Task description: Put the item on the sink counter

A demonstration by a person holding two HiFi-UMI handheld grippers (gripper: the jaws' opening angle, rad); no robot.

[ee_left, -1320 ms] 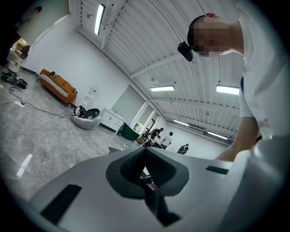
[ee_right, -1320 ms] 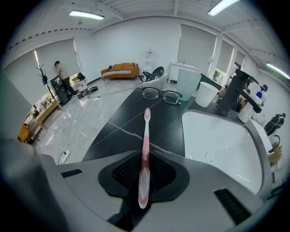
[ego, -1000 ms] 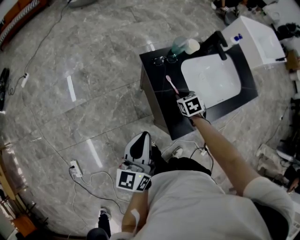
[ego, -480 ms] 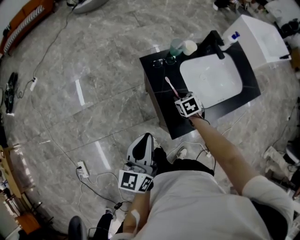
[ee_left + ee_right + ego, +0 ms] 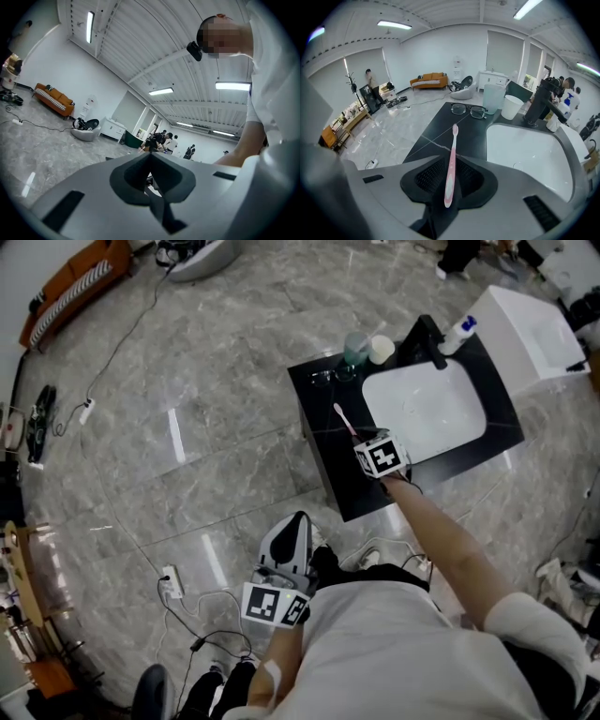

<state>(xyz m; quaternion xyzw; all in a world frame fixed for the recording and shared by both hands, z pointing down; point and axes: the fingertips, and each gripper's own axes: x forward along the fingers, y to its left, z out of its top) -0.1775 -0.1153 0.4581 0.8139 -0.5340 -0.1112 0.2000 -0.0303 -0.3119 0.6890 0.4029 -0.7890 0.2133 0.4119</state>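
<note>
One pink toothbrush [image 5: 451,161], handle clamped between the jaws of the right gripper [image 5: 450,180], bristle end pointing forward over the black sink counter [image 5: 436,126], just left of the white basin [image 5: 525,150]. Change over the last second: almost none, the brush still gripped and apparently held above the surface, so placement remains pending. Left gripper [image 5: 152,183]: jaws together on nothing, low at the person's side, well apart from the counter.

No word, brand or number can be read anywhere. Only black-and-white square markers are borne on the cubes of the right gripper [image 5: 363,438] and the left gripper [image 5: 296,518]. Blue print on the white bottle [image 5: 457,334] at the far edge of the sink counter [image 5: 328,442] is too small to be made out.
</note>
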